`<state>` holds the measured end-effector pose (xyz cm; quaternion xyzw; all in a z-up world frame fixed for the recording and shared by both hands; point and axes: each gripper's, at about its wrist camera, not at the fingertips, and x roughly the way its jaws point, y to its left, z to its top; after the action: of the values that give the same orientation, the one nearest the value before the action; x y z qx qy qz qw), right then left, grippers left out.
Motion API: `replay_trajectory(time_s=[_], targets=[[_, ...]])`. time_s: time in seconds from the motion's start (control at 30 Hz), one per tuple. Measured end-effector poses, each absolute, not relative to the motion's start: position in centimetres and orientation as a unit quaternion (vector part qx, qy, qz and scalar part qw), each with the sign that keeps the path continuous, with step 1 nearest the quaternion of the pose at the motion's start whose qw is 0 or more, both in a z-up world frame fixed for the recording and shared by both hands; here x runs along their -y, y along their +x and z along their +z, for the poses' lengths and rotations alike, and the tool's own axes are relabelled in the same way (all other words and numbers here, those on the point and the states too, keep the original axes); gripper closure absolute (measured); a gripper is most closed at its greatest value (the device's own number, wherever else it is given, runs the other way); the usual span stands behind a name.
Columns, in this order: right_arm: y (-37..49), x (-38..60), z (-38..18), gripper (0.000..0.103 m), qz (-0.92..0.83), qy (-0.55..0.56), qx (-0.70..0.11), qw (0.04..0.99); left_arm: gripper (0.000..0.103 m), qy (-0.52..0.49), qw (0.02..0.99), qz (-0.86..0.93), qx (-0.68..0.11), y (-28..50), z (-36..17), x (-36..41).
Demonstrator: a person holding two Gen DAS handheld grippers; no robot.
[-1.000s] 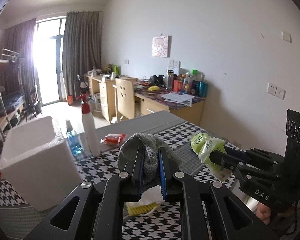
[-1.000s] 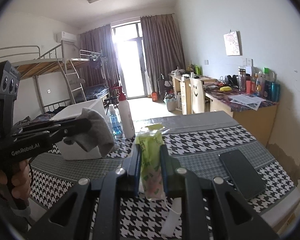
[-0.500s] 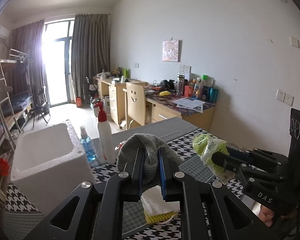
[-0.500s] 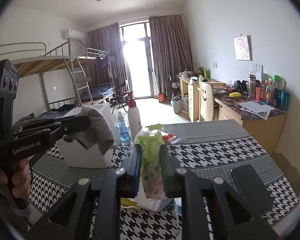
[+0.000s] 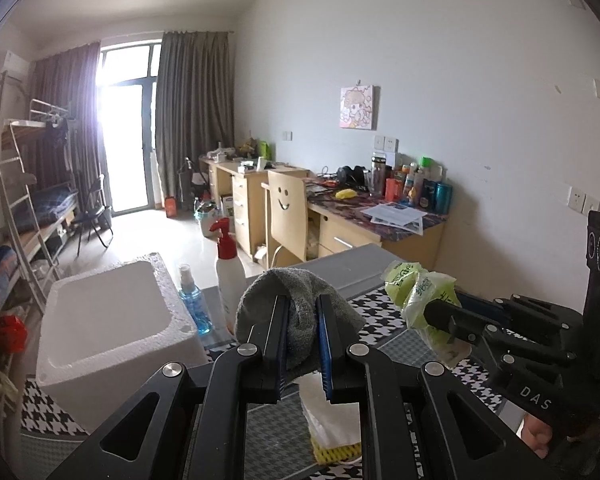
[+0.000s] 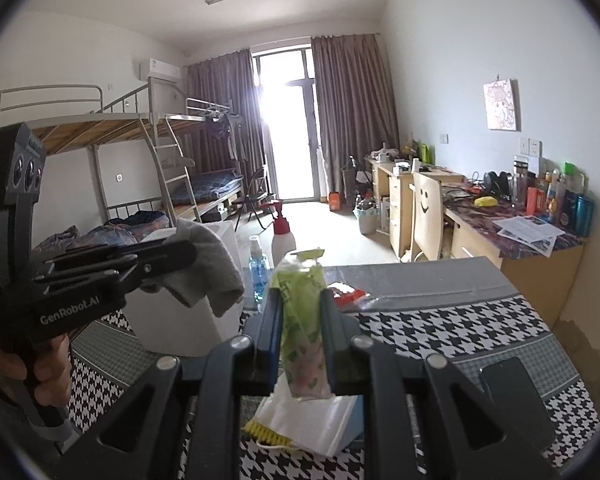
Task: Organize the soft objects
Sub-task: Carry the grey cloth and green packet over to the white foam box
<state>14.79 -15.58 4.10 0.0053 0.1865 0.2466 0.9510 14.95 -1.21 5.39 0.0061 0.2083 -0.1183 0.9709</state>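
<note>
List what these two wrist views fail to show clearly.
- Phone, right wrist view: partly covered by the right gripper's frame.
- Yellow item on the table, left wrist view: under a white bag and behind the left gripper; unidentifiable.
- Bottom of the foam box: hidden by its own walls; contents unknown.
- Green packet print: too blurred to read.
- Desk bottles: labels too small.

Left tool [image 5: 302,334]: black linkage arms, silver screws, blue pads, "GenRobot.AI" on side. Right tool [image 6: 300,320]: same black build, "DAS" marking, three round lenses.
</note>
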Motion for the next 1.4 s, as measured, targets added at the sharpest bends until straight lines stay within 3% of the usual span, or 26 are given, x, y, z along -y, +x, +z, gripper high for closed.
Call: replay_trajectory(time_s=[1.4], targets=[[19.8, 8.6, 8.8, 0.081, 0.326, -0.027, -0.177, 0.928, 0.089, -0.006, 0.985, -0.017, -0.173, 18.4, 10.0, -4.8]])
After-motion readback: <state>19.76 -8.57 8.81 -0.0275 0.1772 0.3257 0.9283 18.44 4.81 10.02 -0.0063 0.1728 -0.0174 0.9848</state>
